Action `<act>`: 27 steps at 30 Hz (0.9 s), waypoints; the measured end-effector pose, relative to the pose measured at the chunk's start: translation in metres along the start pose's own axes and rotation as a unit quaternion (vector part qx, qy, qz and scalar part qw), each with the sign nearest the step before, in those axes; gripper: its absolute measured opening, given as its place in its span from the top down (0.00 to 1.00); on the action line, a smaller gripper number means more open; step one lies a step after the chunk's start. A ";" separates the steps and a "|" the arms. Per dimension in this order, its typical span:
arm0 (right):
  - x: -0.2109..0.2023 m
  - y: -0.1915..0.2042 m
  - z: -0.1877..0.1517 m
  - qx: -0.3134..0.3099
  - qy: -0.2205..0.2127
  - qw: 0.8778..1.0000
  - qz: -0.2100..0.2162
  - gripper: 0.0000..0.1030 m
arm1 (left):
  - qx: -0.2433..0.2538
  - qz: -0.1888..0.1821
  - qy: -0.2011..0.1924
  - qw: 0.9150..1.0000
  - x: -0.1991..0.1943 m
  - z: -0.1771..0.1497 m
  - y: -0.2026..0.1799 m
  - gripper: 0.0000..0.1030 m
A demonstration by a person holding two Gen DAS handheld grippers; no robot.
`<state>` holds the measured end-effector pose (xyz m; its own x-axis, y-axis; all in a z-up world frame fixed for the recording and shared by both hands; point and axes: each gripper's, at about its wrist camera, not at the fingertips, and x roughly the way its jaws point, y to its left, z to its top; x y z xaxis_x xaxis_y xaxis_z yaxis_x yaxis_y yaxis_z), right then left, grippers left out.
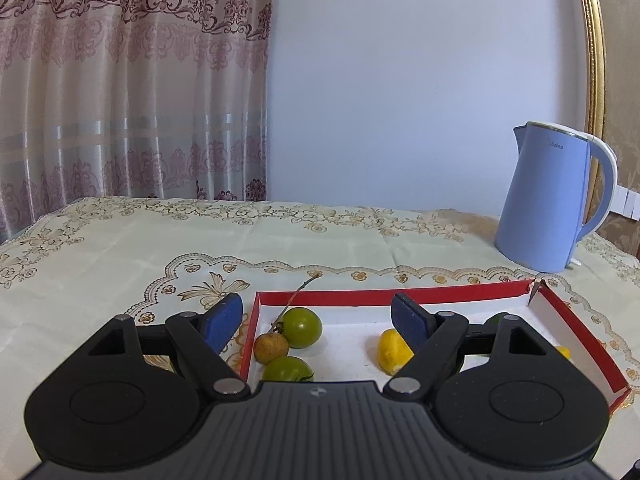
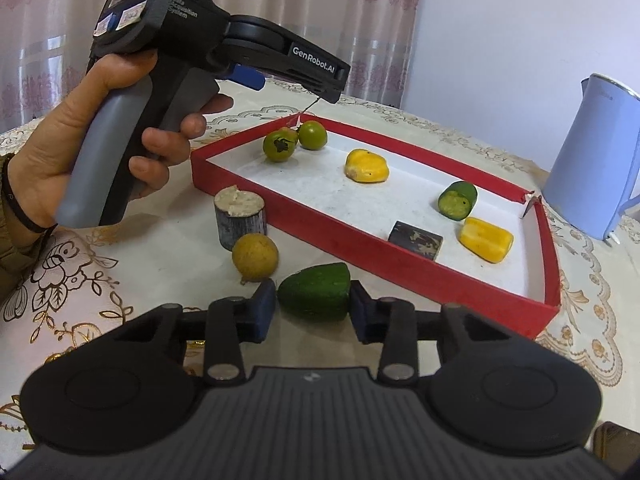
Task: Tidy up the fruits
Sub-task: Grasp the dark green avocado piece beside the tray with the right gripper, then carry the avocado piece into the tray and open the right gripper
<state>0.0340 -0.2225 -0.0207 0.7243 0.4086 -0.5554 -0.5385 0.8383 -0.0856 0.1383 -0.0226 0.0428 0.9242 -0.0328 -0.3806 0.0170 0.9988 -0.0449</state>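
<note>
While the left gripper hovers spread over the red tray, right fingers pinch the green fruit beside its wall.

left gripper: jaws spread wide, held in left hand | right gripper: jaws part closed

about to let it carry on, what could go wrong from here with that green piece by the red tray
1. The right tool brackets the green piece near its rounded end; whether the pads touch is unclear, so it could squirt out as they close.
2. The round brown fruit sits just left of the tool and may get nudged and roll.
3. The red tray wall stands between the piece and the tray floor; a low carry could clip it.
</note>
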 end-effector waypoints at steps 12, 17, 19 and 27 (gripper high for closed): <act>-0.021 -0.019 -0.001 0.041 -0.030 0.998 -0.024 0.65 | 0.014 0.018 0.010 1.000 0.004 -0.003 -0.004 0.19; -0.029 -0.033 0.002 0.070 -0.050 0.995 -0.040 0.65 | 0.023 0.023 0.009 0.999 0.005 -0.004 -0.006 0.18; -0.031 -0.037 0.002 0.080 -0.057 0.994 -0.047 0.65 | 0.026 0.025 0.009 0.999 0.005 -0.004 -0.007 0.18; -0.037 -0.057 0.008 0.126 -0.082 0.986 -0.078 0.65 | 0.028 0.025 0.010 0.999 0.005 -0.004 -0.008 0.18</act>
<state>0.0407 -0.2827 0.0114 0.8609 0.3041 -0.4079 -0.3069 0.9498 0.0603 0.1409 -0.0306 0.0377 0.9163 0.0175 -0.4000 -0.0075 0.9996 0.0264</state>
